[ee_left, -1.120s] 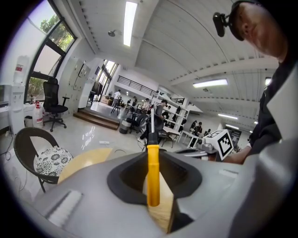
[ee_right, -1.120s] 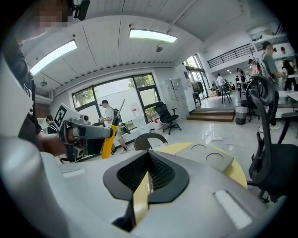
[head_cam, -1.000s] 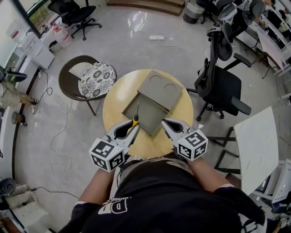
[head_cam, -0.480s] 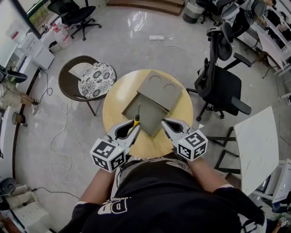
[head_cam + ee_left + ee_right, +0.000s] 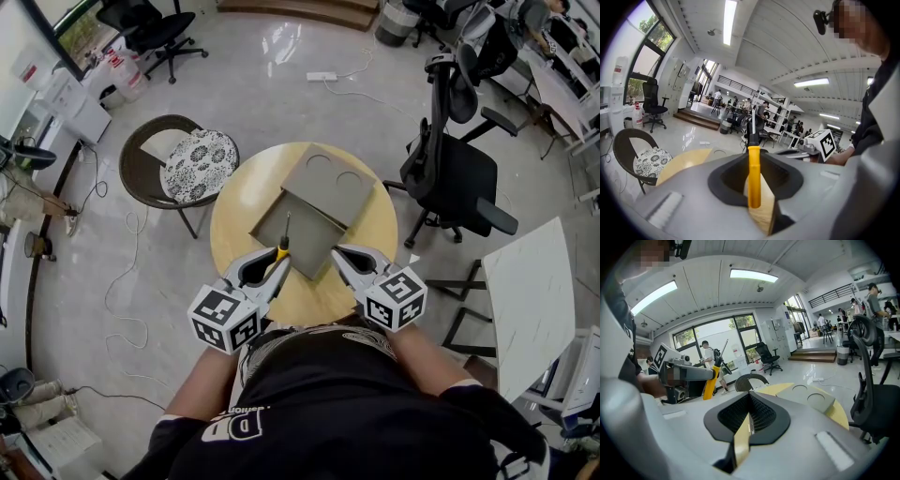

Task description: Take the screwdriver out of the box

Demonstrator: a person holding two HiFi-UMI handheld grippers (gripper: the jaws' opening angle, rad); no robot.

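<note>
The grey box [image 5: 292,240] lies open on the round wooden table [image 5: 234,220], with its lid [image 5: 330,181] folded back behind it. My left gripper [image 5: 278,254] is shut on the yellow handle of the screwdriver [image 5: 281,246], whose thin shaft points away over the box's near left corner. In the left gripper view the handle [image 5: 753,176] stands upright between the jaws of the left gripper [image 5: 753,157]. My right gripper [image 5: 338,252] hovers at the box's near right corner, shut with nothing in it. The right gripper view shows the right gripper [image 5: 750,398], the lid [image 5: 806,397] and the screwdriver [image 5: 709,380].
A brown chair with a patterned cushion [image 5: 199,164] stands left of the table. A black office chair [image 5: 459,178] stands to the right, and a white table [image 5: 530,300] further right. Cables [image 5: 122,281] trail over the floor on the left.
</note>
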